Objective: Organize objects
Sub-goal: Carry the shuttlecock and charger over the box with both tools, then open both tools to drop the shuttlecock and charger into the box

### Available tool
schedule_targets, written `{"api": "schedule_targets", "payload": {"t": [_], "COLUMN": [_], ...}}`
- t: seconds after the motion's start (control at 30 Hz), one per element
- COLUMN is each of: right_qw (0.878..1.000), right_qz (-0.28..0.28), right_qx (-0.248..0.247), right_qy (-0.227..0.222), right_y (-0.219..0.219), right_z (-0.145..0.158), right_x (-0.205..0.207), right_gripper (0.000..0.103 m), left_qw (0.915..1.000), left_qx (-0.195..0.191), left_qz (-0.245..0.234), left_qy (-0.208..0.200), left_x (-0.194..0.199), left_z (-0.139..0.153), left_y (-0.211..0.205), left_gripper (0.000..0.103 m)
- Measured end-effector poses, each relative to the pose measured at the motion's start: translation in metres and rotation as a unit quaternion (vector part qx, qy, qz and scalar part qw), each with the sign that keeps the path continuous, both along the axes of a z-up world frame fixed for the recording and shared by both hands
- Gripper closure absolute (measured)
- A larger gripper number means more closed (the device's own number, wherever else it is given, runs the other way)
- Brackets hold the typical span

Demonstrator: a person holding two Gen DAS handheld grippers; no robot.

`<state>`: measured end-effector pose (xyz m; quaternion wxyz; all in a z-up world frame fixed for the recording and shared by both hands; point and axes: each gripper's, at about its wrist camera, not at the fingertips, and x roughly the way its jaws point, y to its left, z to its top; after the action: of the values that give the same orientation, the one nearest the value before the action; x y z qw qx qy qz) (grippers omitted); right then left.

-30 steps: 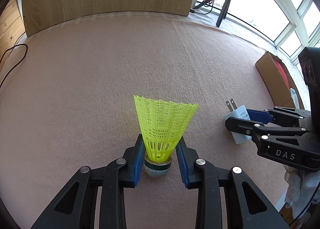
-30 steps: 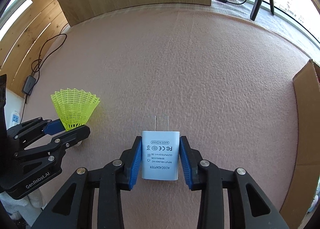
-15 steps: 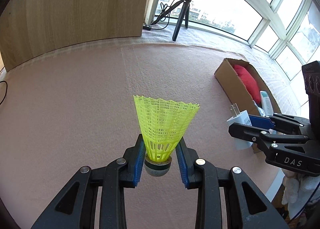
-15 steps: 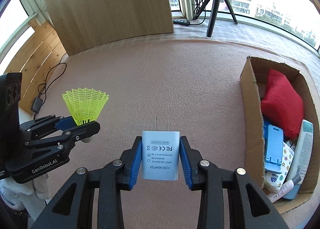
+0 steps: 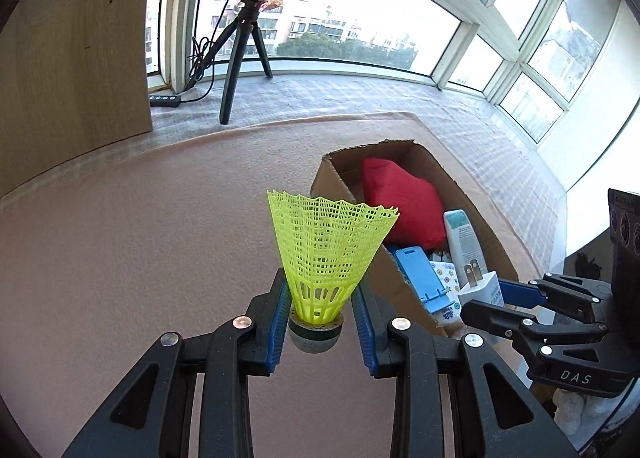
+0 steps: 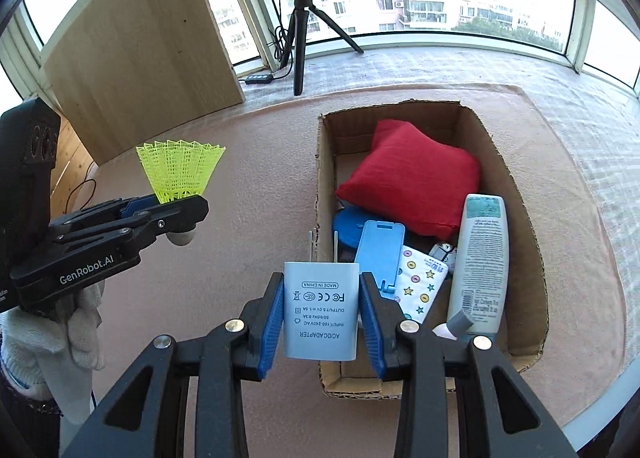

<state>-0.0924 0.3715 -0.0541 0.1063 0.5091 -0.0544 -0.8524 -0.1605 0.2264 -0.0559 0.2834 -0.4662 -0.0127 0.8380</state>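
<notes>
Nearest to me, my right claw [image 6: 320, 314] is clamped on the flat sides of a white charger [image 6: 320, 310], prongs pointing away from me so the label faces up. I hold it low by the body, I think, so it will fall clear when I let go. It hangs over the near left corner of the cardboard box [image 6: 524, 194], right above the rim.

My left claw [image 5: 322, 316] pinches a yellow shuttlecock [image 5: 328, 250] at the narrow base of its skirt, just above the cork, the skirt standing upright and uncrushed. In the right view that claw [image 6: 176, 210] floats over the pink mat [image 6: 260, 186], well left of the box, with a white-gloved hand [image 6: 76, 322] behind it; so the shuttlecock has further to travel.

Inside the box lie a blue phone stand [image 6: 378, 250], a starred card [image 6: 420, 282], a white bottle [image 6: 480, 262] along the right wall and a red cushion [image 6: 408, 182] at the far end. The near left corner looks free, a sensible spot for the charger.

Beyond the mat stand a tripod [image 6: 302, 34] and a wooden board [image 6: 132, 58].
</notes>
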Motion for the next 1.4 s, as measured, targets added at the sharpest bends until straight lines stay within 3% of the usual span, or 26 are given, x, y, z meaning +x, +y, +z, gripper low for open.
{"api": "schedule_targets", "payload": {"t": [0.5, 0.6, 0.63, 0.67, 0.73, 1.07, 1.4], "right_qw": [1.0, 0.999, 0.999, 0.999, 0.999, 0.999, 1.0], "right_qz": [-0.02, -0.023, -0.023, -0.023, -0.028, -0.035, -0.03], "right_qx": [-0.007, -0.01, -0.015, -0.02, -0.023, -0.018, -0.003], "right_qy": [-0.018, -0.021, -0.023, -0.026, -0.024, -0.02, -0.009], "right_y": [0.047, 0.052, 0.053, 0.055, 0.057, 0.052, 0.027], "right_z": [-0.013, -0.016, -0.017, -0.018, -0.016, -0.011, -0.001], "right_x": [-0.003, -0.003, -0.003, -0.003, -0.002, -0.001, 0.008], "right_gripper": [0.07, 0.069, 0.064, 0.061, 0.051, 0.051, 0.05], "left_qw": [0.9998, 0.9998, 0.9997, 0.9997, 0.9996, 0.9996, 0.9985], "left_qx": [-0.004, -0.01, -0.01, -0.01, -0.012, -0.023, -0.05], "left_qz": [-0.021, -0.02, -0.022, -0.023, -0.025, -0.014, 0.022], "left_qy": [0.0, 0.003, 0.0, -0.002, 0.0, 0.001, 0.006], "left_x": [-0.06, -0.064, -0.065, -0.065, -0.065, -0.054, -0.023], "left_z": [-0.012, -0.016, -0.017, -0.018, -0.018, -0.013, -0.01], "left_y": [0.118, 0.126, 0.128, 0.129, 0.127, 0.1, 0.026], "left_gripper": [0.07, 0.067, 0.061, 0.053, 0.05, 0.05, 0.05]}}
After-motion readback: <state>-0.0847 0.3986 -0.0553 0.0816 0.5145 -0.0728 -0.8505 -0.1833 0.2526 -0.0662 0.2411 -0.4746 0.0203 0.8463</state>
